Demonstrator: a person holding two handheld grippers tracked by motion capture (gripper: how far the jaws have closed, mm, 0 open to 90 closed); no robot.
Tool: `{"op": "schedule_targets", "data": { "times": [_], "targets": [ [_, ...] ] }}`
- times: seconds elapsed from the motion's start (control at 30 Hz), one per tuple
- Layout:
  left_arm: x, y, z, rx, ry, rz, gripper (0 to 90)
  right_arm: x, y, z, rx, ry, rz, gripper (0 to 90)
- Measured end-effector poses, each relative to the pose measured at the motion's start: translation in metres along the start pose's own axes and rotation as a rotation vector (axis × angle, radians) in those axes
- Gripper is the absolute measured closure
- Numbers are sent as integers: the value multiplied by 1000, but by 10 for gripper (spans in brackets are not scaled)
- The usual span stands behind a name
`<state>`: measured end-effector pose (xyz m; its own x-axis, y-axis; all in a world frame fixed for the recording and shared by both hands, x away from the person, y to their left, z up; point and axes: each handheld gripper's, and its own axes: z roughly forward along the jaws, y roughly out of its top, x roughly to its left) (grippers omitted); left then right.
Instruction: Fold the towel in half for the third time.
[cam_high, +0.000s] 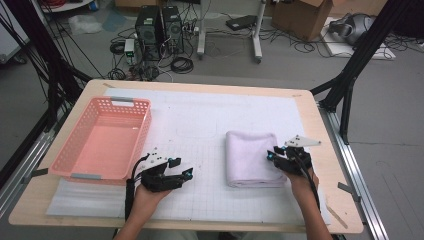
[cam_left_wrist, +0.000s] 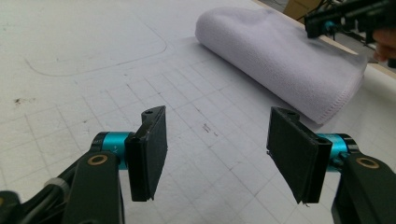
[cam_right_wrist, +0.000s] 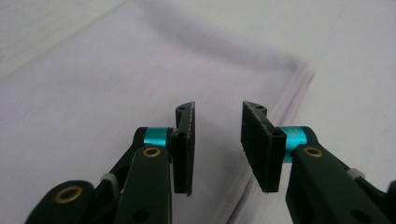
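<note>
A folded pale lilac towel (cam_high: 250, 157) lies on the white gridded mat (cam_high: 210, 125), right of centre. My right gripper (cam_high: 272, 153) hovers at the towel's right edge, its jaws open over the cloth (cam_right_wrist: 116, 93) with nothing between them (cam_right_wrist: 217, 140). My left gripper (cam_high: 182, 167) rests low over the mat near the front, left of the towel, jaws wide open and empty (cam_left_wrist: 217, 154). From there the towel (cam_left_wrist: 280, 60) lies ahead to the right, with the right gripper (cam_left_wrist: 322, 23) above its far end.
A pink slotted basket (cam_high: 102, 137) stands empty on the table's left side, just beyond my left hand. The wooden table edge (cam_high: 330, 150) runs close to the right of the towel. Black frame struts, computers and cables are on the floor beyond.
</note>
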<state>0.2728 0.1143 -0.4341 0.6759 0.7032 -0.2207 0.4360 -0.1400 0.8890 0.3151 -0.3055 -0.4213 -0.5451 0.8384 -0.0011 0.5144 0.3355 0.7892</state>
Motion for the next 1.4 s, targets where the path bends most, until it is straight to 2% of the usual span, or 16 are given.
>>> {"op": "schedule_targets", "data": {
  "times": [0.1, 0.23, 0.37, 0.6, 0.73, 0.8, 0.87, 0.93, 1.0, 1.4],
  "targets": [
    [0, 0, -1, -8, 0, -6, 382, 6, -16, -7, 32, 29, 4, 673],
    [0, 0, -1, -9, -5, 2, 382, 9, -31, -17, 21, 15, -7, 682],
    [-1, 1, -3, -14, -5, 1, 380, 8, -35, -31, 21, 4, 8, 612],
    [-2, 2, -4, -21, -11, 12, 373, 5, -49, -74, -91, -22, 66, 439],
    [-4, 4, -4, -42, -14, 27, 352, 4, -57, -89, -139, -27, 55, 304],
    [-5, 4, -4, -49, -16, 34, 337, 3, -59, -92, -162, -20, 41, 273],
    [-7, 5, -4, -79, -21, 42, 301, 3, -59, -96, -185, -15, 31, 253],
    [-9, 6, -5, -90, -24, 51, 260, 3, -58, -98, -206, -32, 26, 200],
    [-10, 6, -5, -93, -19, 49, 237, 3, -57, -100, -217, -37, 27, 199],
    [-9, 7, -6, -99, -15, 53, 220, 4, -58, -96, -204, -16, 17, 190]
  ]
}}
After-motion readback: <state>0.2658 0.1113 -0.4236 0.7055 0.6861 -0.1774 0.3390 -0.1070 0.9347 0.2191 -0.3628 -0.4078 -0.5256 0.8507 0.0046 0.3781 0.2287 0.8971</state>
